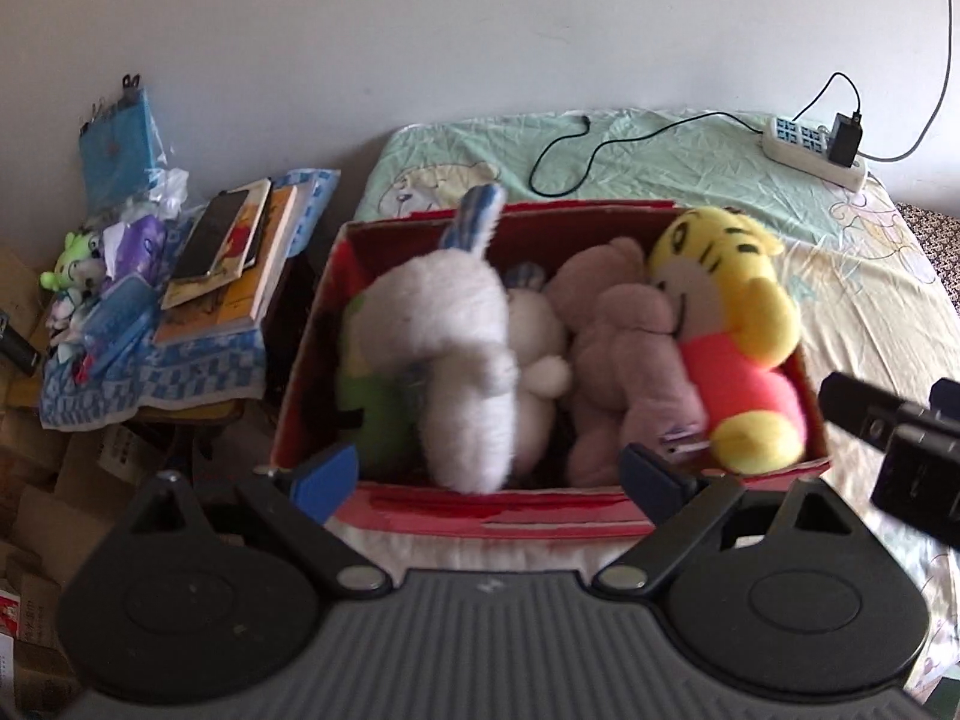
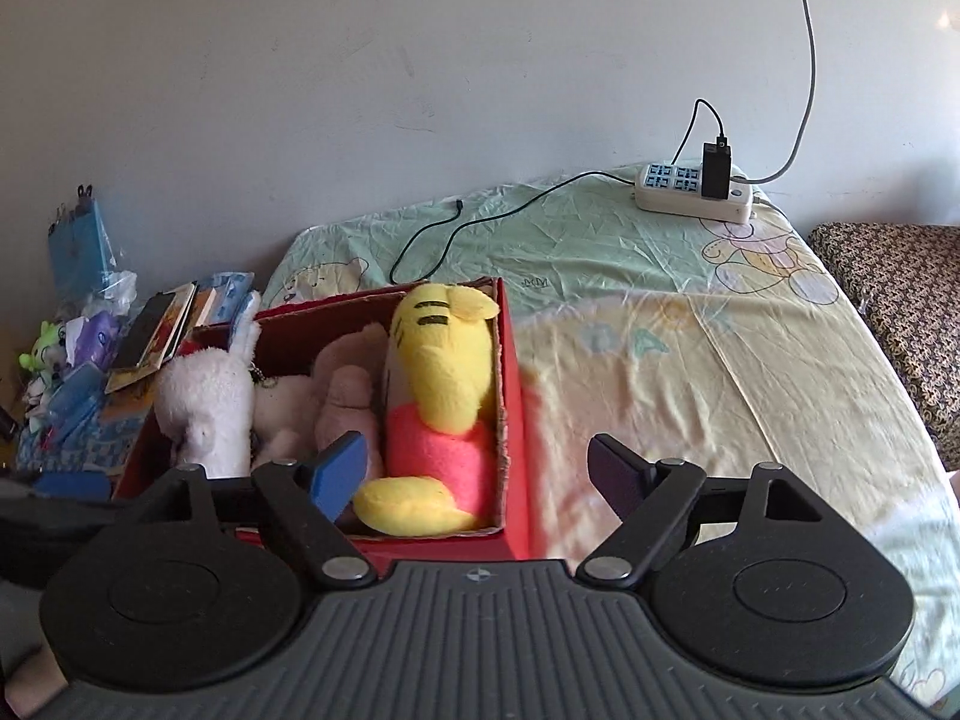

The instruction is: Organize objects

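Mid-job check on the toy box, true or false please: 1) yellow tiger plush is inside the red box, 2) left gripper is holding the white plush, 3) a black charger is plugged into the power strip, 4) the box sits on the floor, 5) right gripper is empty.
1. True: the yellow tiger plush lies in the red box, against its right wall.
2. False: the left gripper is open and holds nothing; the white plush lies in the box.
3. True: the black charger is plugged into the power strip.
4. False: the box sits on the bed.
5. True: the right gripper is open and empty.
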Demonstrator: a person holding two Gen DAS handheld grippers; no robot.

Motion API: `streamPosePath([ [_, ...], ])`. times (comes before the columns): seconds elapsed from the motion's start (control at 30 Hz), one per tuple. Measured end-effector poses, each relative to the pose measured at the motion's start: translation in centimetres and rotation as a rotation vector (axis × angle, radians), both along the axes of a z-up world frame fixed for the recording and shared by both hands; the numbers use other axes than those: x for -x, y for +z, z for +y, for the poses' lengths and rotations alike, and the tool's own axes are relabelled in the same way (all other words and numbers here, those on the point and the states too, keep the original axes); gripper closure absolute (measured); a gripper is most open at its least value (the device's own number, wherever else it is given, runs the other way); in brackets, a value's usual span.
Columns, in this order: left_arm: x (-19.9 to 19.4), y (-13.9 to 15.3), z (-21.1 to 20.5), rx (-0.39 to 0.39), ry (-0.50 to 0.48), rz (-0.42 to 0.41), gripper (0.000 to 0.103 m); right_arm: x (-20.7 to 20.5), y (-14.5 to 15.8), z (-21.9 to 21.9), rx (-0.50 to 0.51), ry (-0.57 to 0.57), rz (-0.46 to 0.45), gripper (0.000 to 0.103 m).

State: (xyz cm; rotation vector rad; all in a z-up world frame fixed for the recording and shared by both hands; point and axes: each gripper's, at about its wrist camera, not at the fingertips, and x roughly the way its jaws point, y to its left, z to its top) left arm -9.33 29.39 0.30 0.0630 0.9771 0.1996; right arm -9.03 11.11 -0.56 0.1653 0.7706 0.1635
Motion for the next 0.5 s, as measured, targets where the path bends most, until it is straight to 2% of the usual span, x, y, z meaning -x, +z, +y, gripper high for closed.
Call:
streamPosePath([
  [0.2,0.3,-0.1,2.3,0.004,-0.007,-0.002,0.009,0.3,0.2,1.9,0.042,-0.024,0.010,0.020],
  [0.3,0.4,-0.2,3.3,0.032,-0.014,0.006,0.009,0.4,0.2,2.4,0.046,-0.035,0.026,0.020],
  [0.5,0.7,-0.1,4.7,0.050,-0.024,-0.004,0.009,0.6,0.8,3.6,0.074,-0.053,0.010,0.018],
])
